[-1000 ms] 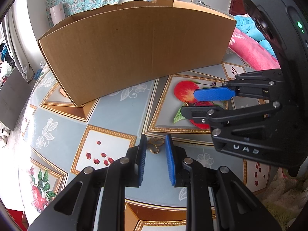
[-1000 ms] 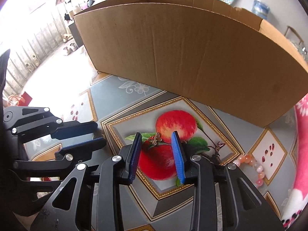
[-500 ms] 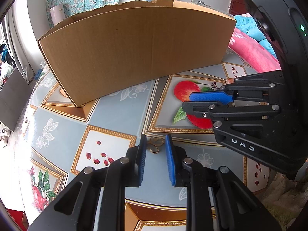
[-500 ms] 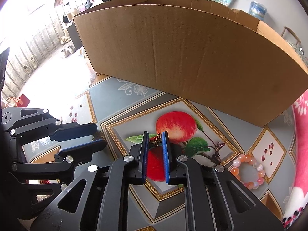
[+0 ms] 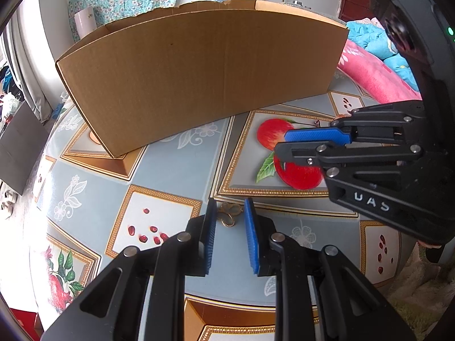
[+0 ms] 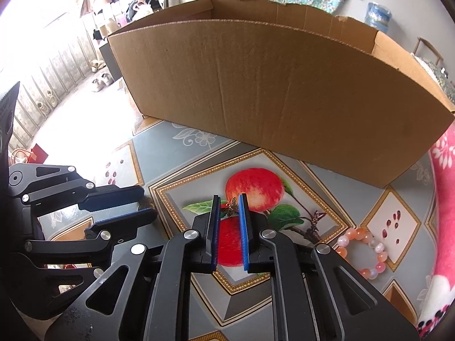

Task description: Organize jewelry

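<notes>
My right gripper (image 6: 229,207) is shut on a small bronze butterfly charm (image 6: 231,207), held at the tips of its blue pads just above the apple picture on the table cloth (image 6: 176,170). In the left wrist view that gripper (image 5: 284,145) shows side-on at the right. My left gripper (image 5: 229,213) points down at the table with its pads closed against a gold flower-shaped ornament (image 5: 229,213). That ornament (image 6: 145,203) also peeks out between the left gripper's fingers (image 6: 113,196) in the right wrist view. A pink, orange and white bead bracelet (image 6: 362,251) lies on the cloth to the right.
A large open cardboard box (image 5: 199,71) (image 6: 284,91) stands right behind both grippers. A small dark trinket (image 6: 317,218) lies next to the bracelet. A pink blanket (image 5: 375,79) (image 6: 443,199) borders the table on the right.
The right gripper's jaws have closed from wide apart onto the butterfly charm. The left gripper and the gold ornament have stayed where they were.
</notes>
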`<state>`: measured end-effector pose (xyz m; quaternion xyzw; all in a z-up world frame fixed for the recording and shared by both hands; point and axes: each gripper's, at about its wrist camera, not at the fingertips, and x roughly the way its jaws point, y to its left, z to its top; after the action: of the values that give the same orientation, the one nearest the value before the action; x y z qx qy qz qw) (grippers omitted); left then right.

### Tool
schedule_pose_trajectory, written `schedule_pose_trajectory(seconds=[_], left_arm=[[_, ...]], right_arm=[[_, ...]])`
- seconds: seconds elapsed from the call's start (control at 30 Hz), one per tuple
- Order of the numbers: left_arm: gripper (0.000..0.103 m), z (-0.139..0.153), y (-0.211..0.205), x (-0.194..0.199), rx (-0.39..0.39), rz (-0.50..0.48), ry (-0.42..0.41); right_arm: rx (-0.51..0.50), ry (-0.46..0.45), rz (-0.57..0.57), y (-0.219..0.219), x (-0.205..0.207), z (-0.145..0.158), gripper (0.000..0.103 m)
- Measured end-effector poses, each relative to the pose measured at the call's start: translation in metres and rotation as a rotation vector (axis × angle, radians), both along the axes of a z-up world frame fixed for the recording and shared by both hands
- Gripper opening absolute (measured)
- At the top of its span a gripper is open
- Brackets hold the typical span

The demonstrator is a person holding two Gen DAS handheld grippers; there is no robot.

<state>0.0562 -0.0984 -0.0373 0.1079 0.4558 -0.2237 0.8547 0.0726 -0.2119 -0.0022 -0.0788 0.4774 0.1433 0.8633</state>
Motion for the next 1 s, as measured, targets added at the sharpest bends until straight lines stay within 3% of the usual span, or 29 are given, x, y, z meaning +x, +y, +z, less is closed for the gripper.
schedule_pose_trajectory(seconds=[0.73, 0.93, 1.0], left_arm=[[0.019, 0.014, 0.002, -0.006, -0.016, 0.012, -0.025], [0.019, 0.047, 0.009, -0.013, -0.044, -0.025, -0.126], [0.019, 0.066, 0.010, -0.014, -0.033, -0.036, -0.194]], right_arm=[[0.020, -0.057, -0.016, -0.017, -0.019, 0.020, 0.010], [0.032, -0.123, 0.016, -0.017, -0.033, 0.045, 0.010], [0.041, -0.168, 0.028, -0.018, -0.039, 0.061, 0.010]])
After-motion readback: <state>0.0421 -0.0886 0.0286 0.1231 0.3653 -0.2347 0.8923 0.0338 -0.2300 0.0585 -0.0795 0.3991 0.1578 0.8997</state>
